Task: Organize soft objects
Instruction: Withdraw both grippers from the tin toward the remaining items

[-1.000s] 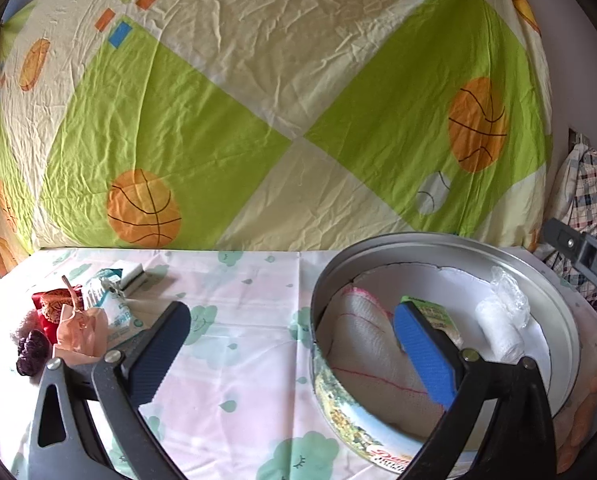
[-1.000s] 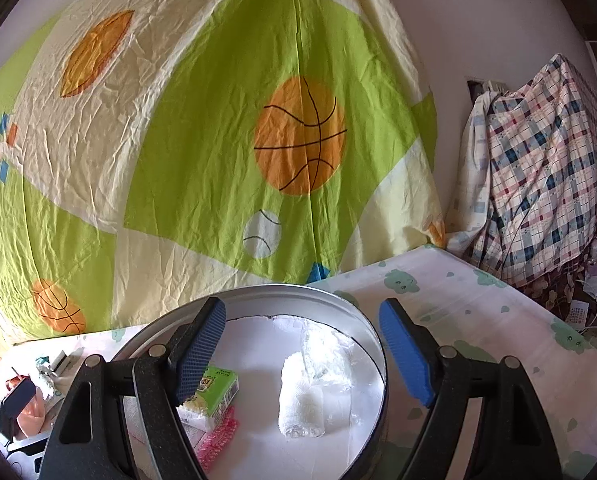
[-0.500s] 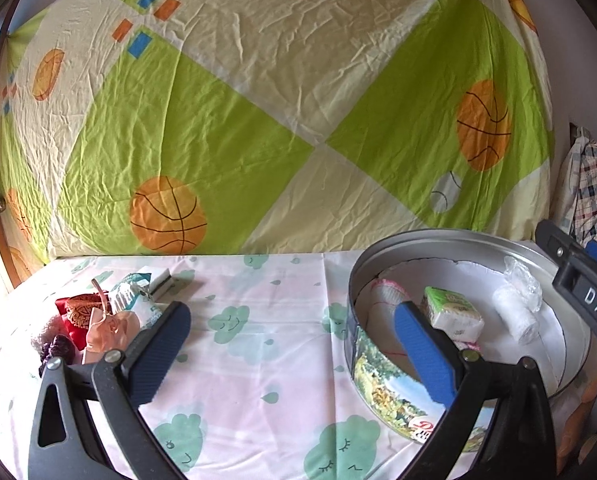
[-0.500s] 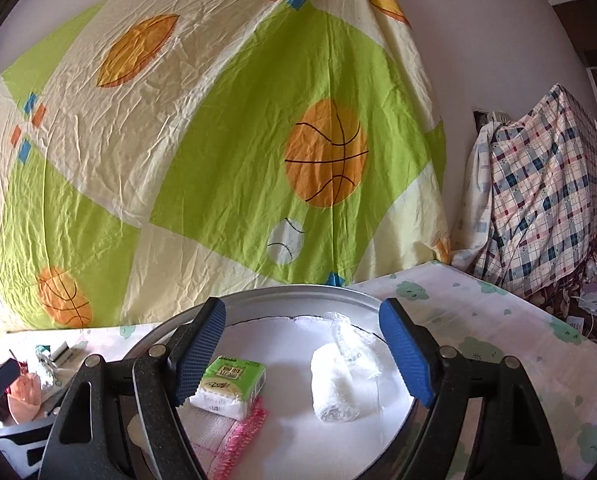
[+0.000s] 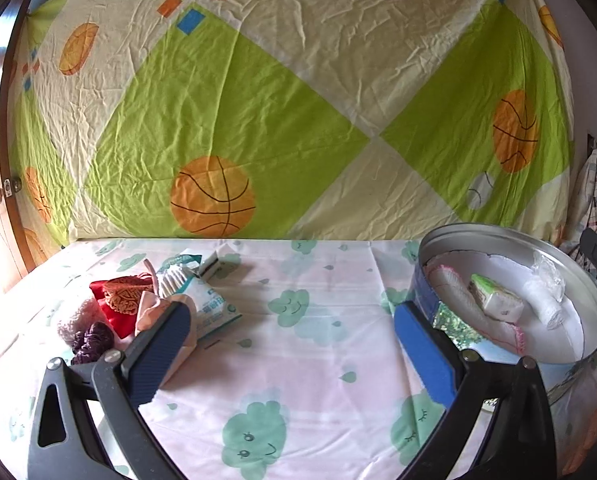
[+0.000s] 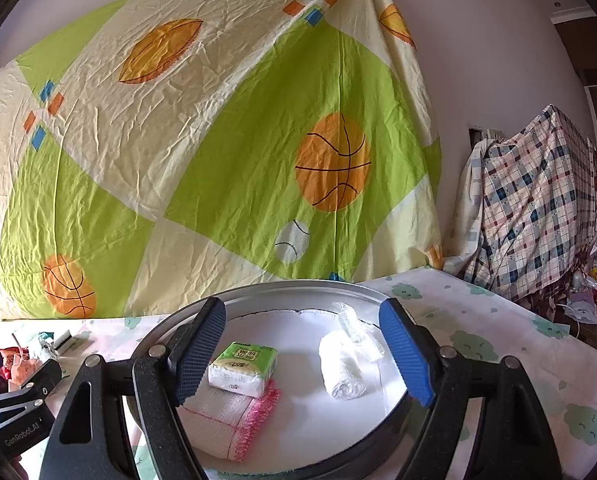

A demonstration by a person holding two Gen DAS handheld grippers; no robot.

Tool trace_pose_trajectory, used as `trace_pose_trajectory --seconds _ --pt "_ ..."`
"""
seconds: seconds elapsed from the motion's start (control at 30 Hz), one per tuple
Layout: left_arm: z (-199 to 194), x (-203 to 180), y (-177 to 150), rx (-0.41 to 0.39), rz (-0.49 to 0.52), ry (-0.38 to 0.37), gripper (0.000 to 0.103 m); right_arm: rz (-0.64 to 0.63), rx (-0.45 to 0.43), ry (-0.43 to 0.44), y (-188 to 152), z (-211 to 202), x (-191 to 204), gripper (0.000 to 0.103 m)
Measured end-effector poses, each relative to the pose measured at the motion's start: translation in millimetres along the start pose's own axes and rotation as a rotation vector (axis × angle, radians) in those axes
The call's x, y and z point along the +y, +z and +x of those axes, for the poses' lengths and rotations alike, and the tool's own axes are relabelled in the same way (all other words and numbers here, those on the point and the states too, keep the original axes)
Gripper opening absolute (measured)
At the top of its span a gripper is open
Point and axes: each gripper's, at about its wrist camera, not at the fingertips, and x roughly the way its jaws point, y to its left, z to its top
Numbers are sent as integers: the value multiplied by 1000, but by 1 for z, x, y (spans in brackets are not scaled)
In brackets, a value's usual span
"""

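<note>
On the left of the worktop (image 5: 298,360) lies the unsorted heap: a purple knit ball (image 5: 92,340), a red embroidered pouch (image 5: 118,300), a peach fabric piece (image 5: 150,308) and a cotton-swab packet (image 5: 206,304), touching or overlapping. The risk, as I judge it, is that a pinch here drags a neighbour along, or that the slick packet slips out. The left gripper (image 5: 290,344) hovers with jaws spread wide and empty, its left pad just in front of the heap; whether it touches, I cannot tell. To the right, the round tin (image 5: 510,240) already holds a pink-edged cloth (image 6: 226,416), a tissue pack (image 6: 244,368) and a rolled bandage (image 6: 340,368). Knocking its rim could shift it. The right gripper (image 6: 302,356) hangs over the tin, jaws released, gripping nothing.
</note>
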Motion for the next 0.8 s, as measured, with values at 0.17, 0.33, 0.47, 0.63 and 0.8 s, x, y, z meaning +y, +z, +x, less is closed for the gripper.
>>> trace_pose_trajectory --seconds 0.17,0.33,0.47,0.63,0.8 --pt "0 20 -1 -1 10 17 103 -13 8 2 -3 -7 11 81" --pt "2 39 -1 -1 8 43 103 -35 13 5 -7 -12 26 81" --pt "5 55 -1 8 2 52 103 -46 22 30 -11 -16 43 81" --pt "11 81 -2 28 -27 82 103 -61 32 78 -17 -23 71 81" --pt "18 109 -1 61 -80 100 103 -72 62 130 -24 -23 103 81"
